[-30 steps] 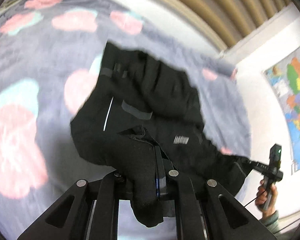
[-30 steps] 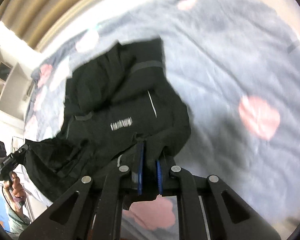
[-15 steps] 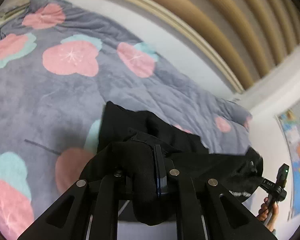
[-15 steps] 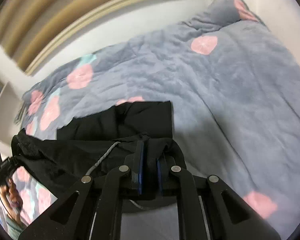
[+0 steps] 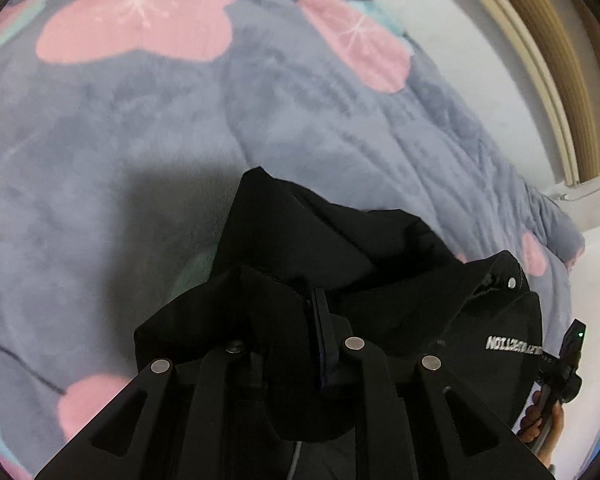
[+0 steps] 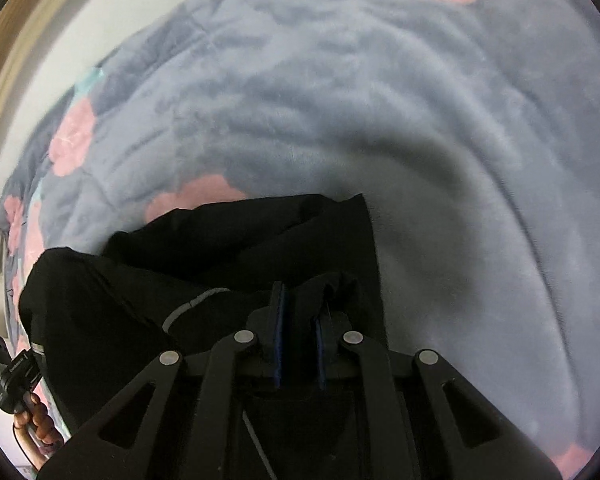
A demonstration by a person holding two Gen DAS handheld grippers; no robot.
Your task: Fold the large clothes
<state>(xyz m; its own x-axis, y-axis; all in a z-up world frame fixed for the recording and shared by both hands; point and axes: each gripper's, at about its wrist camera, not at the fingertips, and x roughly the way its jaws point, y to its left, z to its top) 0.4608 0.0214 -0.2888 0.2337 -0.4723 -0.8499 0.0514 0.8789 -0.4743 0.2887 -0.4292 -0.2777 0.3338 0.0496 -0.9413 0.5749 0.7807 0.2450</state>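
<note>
**Jacket comes down onto the bed**

And down it goes! A second ago the black jacket [image 5: 340,248] was hanging high over the bed, swinging and blurred; now both grippers have dropped low and forward, and the far part of the garment is lying on the grey flowered blanket [image 5: 140,140], with its far edge spread across the fleece.

Starting on the left: the left gripper [image 5: 296,320] is closed tight on a thick bunch of black fabric, which wraps right over one finger so only the other shows. To its right the cloth runs in a slack sag, white lettering showing upside down, towards the other hand at the frame edge.

Over to the right wrist view: the right gripper [image 6: 298,320] has its fingers drawn near together with a fold of jacket pinched between them, blue pads just visible either side. The far hem lies straight and square on the blanket ahead of it.

What does it mean? By my reading, the shake-out is done and the lay-down is under way. The near edge is still held up in both grippers, so the fold itself is not yet made. Watch that bunching on the left; it could leave a lump.
</note>
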